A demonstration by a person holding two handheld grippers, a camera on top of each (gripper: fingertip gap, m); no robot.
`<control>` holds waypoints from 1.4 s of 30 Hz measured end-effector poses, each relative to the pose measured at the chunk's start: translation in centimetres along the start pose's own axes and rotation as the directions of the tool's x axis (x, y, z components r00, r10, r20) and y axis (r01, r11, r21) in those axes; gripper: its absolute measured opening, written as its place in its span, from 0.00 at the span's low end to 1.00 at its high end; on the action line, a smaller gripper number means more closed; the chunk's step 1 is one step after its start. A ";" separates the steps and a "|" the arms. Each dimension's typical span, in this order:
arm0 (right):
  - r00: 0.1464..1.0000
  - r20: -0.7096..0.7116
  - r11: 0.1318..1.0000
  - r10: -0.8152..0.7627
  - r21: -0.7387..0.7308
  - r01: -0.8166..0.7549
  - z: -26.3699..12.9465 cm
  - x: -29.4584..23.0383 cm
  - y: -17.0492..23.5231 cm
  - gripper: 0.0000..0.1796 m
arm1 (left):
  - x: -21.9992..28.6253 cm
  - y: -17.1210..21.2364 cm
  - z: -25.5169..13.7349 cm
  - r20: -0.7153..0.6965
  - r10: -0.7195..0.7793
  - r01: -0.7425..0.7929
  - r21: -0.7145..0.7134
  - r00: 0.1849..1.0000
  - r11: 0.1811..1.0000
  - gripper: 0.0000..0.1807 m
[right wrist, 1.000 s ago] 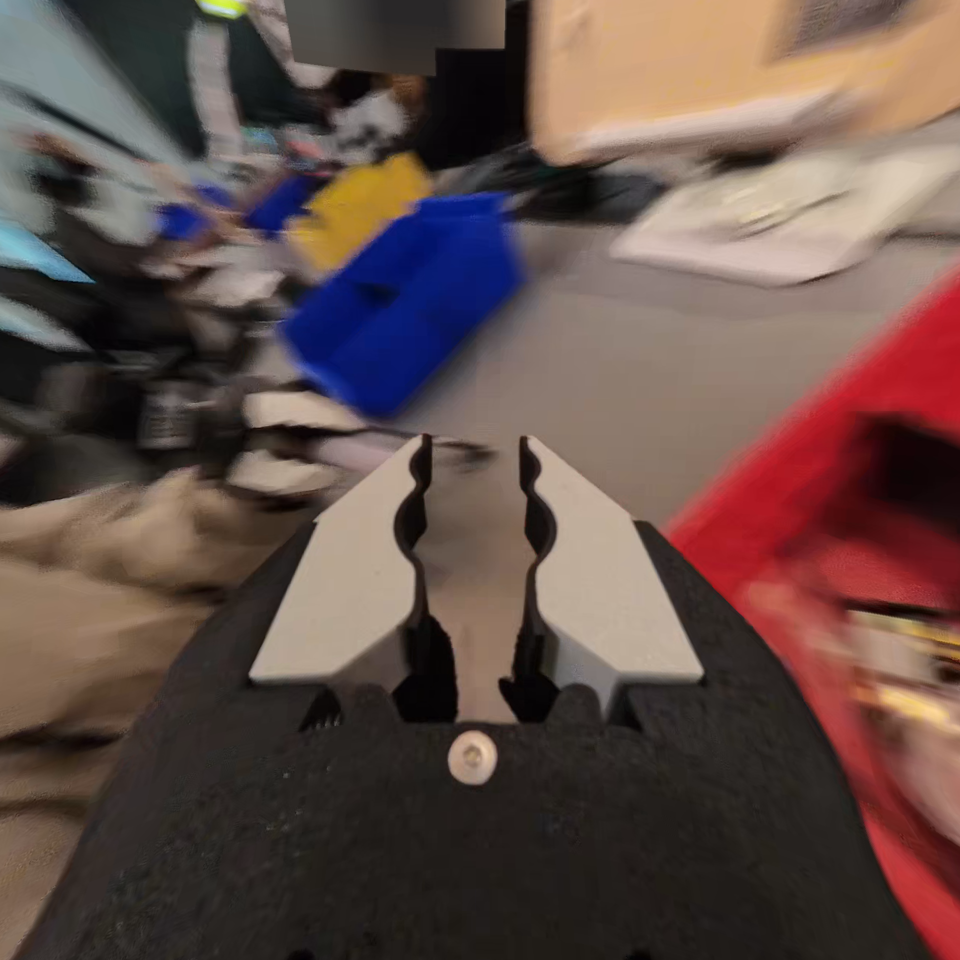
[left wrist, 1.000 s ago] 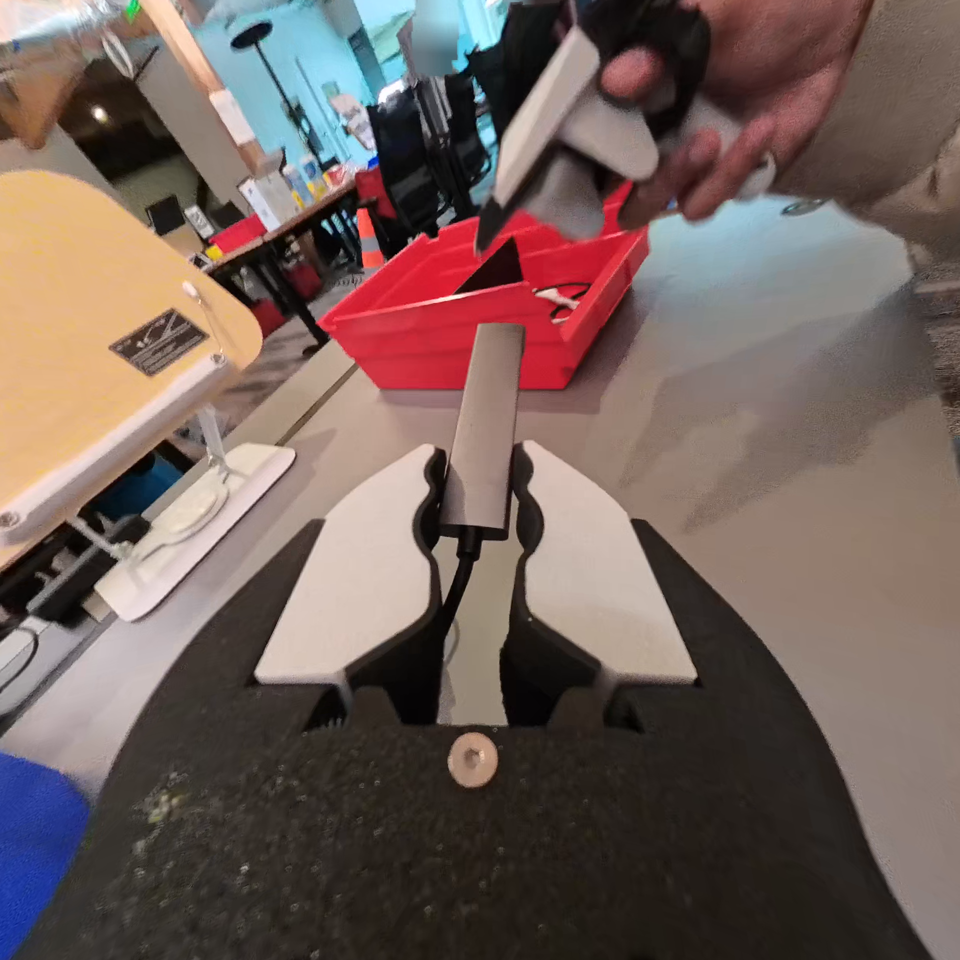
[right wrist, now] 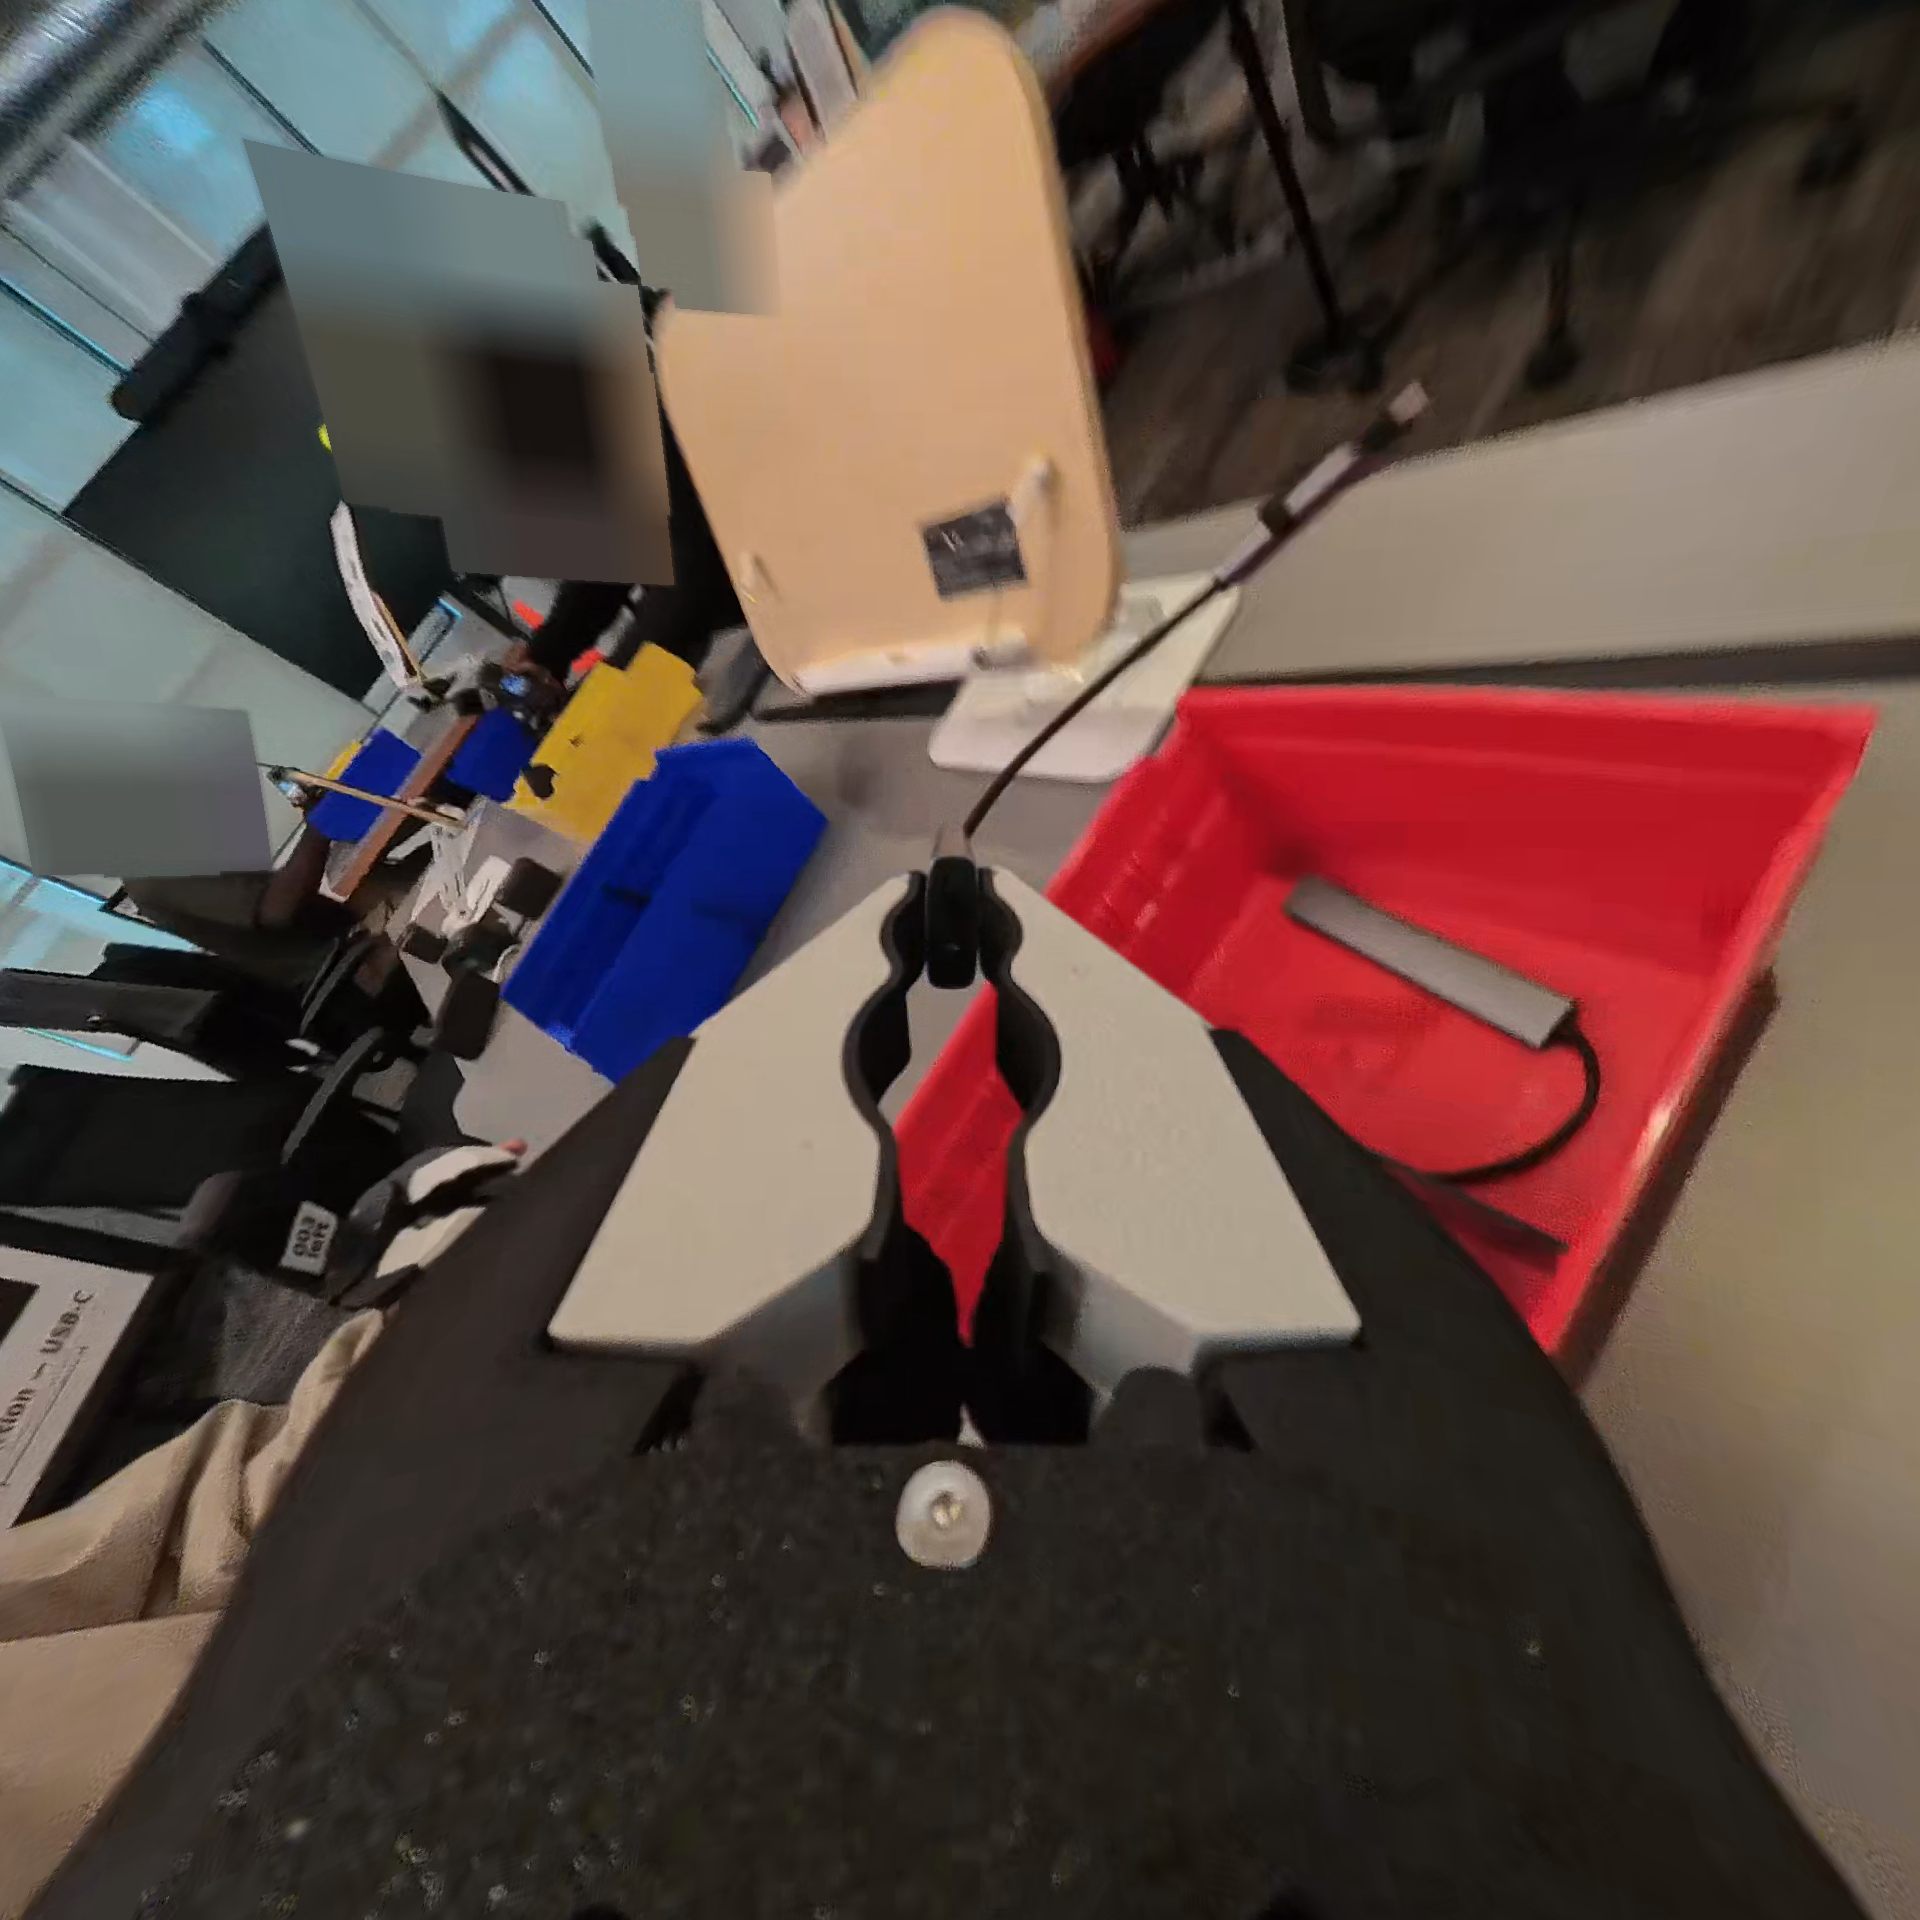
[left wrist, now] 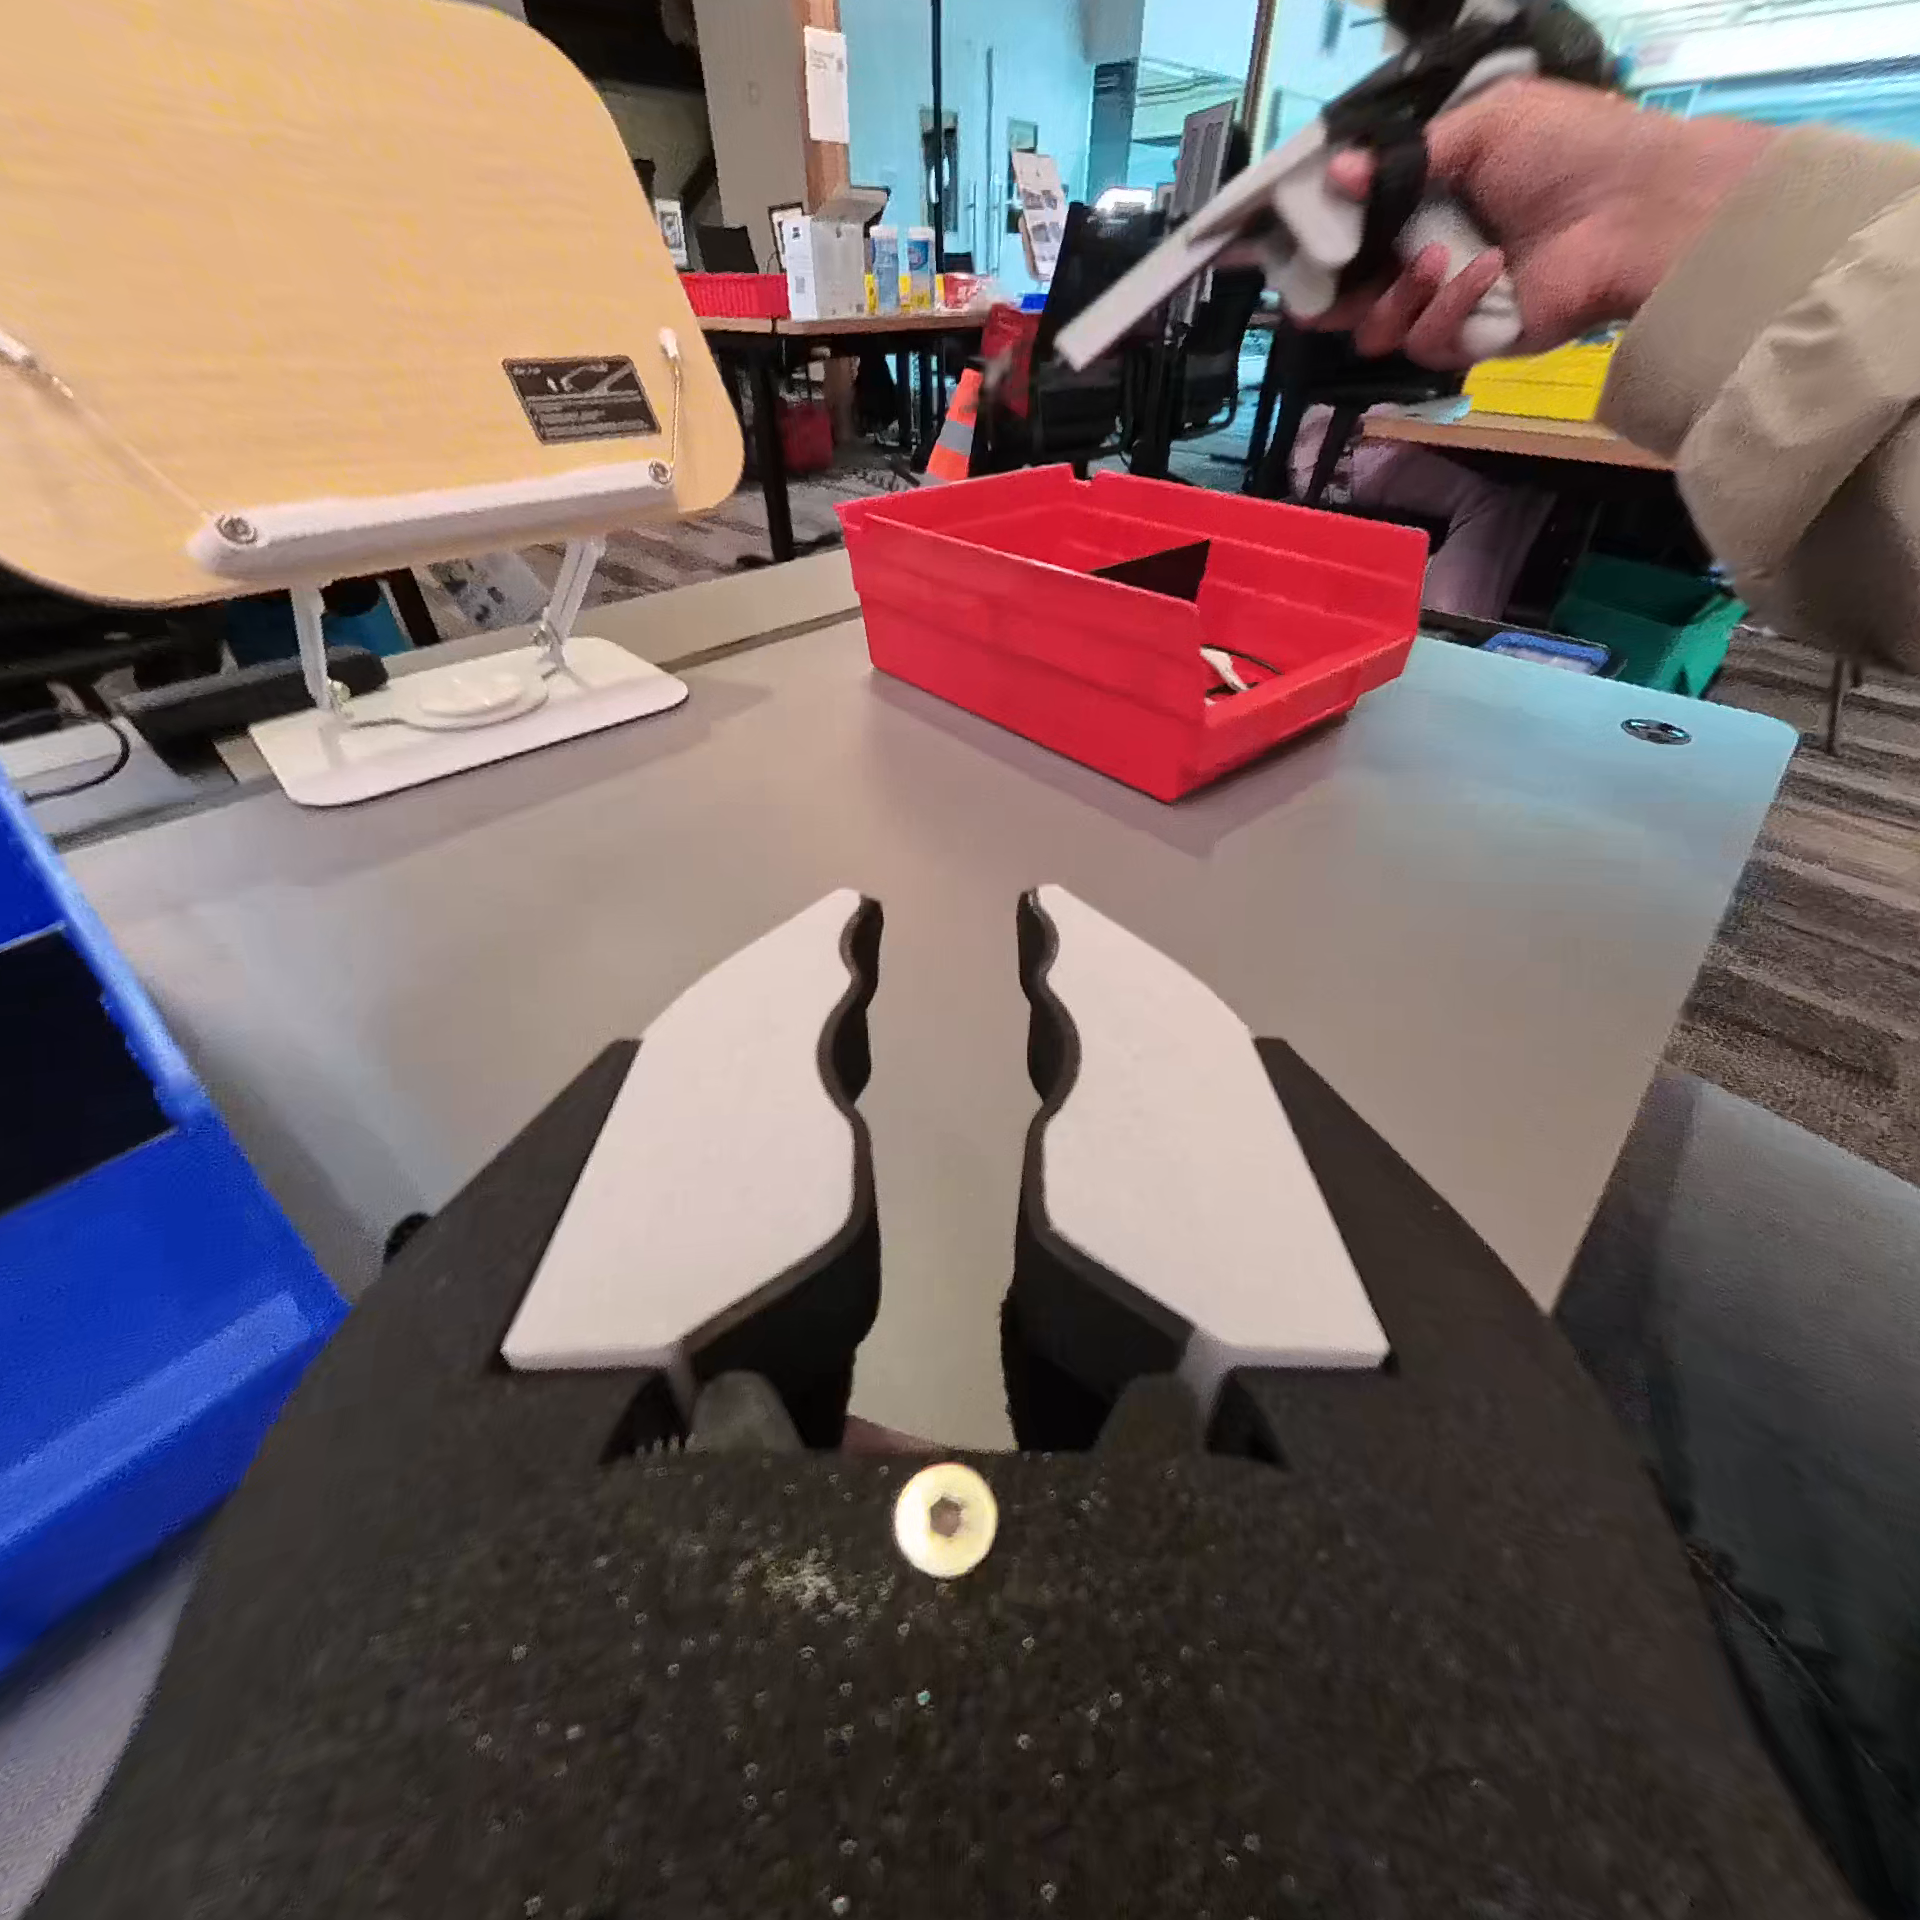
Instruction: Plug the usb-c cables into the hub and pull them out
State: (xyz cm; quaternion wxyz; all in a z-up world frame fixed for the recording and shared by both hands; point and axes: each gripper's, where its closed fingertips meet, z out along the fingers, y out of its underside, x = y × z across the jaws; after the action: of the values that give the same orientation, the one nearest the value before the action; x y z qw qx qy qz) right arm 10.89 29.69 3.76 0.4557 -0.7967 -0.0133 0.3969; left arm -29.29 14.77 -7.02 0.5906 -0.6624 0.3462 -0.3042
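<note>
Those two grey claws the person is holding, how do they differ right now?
The left gripper is open and empty; the right gripper is shut on a black cable plug. The left points level across the grey table; the right is above the red bin. Both have grey fingers on black bodies.

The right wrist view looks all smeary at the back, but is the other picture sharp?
Right wrist view: the far room and wooden stand are smeared, while the right gripper stays crisp. Left wrist view: mostly sharp, with the red bin clear; only the raised hand blurs.

Pretty standard office: light blue walls (left wrist: 894,62) up top, striped carpet (left wrist: 1829,914) at right. Desks (left wrist: 831,324) and black chairs (left wrist: 1091,343) fill the middle.
</note>
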 end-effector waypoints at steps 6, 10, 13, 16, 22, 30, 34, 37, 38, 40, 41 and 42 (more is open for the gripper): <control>0.986 -0.166 0.965 -0.011 -0.261 -0.034 6.0 7.0 6.0 0.05 | 1.2 1.9 -3.5 0.093 -0.031 0.037 -0.069 0.995 0.997 0.14; 0.916 -0.390 0.915 -0.092 -0.395 -0.076 7.1 12.2 8.3 0.10 | 0.9 3.3 -5.5 0.166 -0.058 0.079 -0.119 0.984 0.990 0.14; 0.848 -0.501 0.913 -0.171 -0.404 -0.054 6.6 13.5 8.5 0.16 | -0.8 5.0 -6.5 0.251 -0.076 0.128 -0.198 0.965 0.972 0.14; 0.779 -0.568 0.947 -0.264 -0.306 0.098 4.8 11.0 6.5 0.22 | -3.7 5.6 -7.5 0.343 -0.089 0.168 -0.209 0.935 0.963 0.14; 0.750 -0.543 0.915 -0.376 -0.092 0.393 0.2 -2.5 9.7 0.24 | -7.8 5.8 -9.1 0.454 -0.138 0.244 -0.185 0.880 0.952 0.16; 0.792 -0.442 0.894 -0.422 -0.054 0.446 -3.0 -11.9 22.3 0.22 | -7.5 5.1 -9.0 0.442 -0.214 0.295 -0.124 0.871 0.947 0.16; 0.774 -0.465 0.882 -0.430 -0.033 0.470 -4.3 -12.9 22.4 0.18 | -6.4 4.9 -8.5 0.423 -0.210 0.287 -0.127 0.881 0.950 0.16; 0.817 -0.406 0.907 -0.410 -0.089 0.411 -3.4 -12.7 24.1 0.20 | -5.8 4.8 -8.1 0.401 -0.222 0.294 -0.126 0.889 0.948 0.16; 0.813 -0.404 0.905 -0.419 -0.113 0.410 -3.3 -12.5 24.5 0.20 | -5.7 4.8 -8.0 0.397 -0.220 0.292 -0.130 0.891 0.947 0.16; 0.815 -0.395 0.903 -0.424 -0.114 0.415 -3.1 -12.6 24.5 0.20 | -5.5 4.9 -7.9 0.395 -0.212 0.286 -0.138 0.894 0.948 0.16; 0.817 -0.391 0.903 -0.424 -0.110 0.416 -3.1 -12.8 24.5 0.20 | -5.4 4.9 -7.8 0.392 -0.209 0.284 -0.142 0.896 0.948 0.16; 0.815 -0.389 0.900 -0.429 -0.112 0.421 -3.1 -12.9 24.4 0.20 | -5.3 5.0 -7.6 0.388 -0.207 0.282 -0.145 0.898 0.949 0.16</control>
State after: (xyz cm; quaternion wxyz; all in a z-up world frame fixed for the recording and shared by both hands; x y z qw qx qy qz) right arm -4.21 8.26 -5.39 0.5172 -0.8425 -0.1004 0.1120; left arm -39.04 14.42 -11.06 0.5332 -0.8011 0.1715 -0.2109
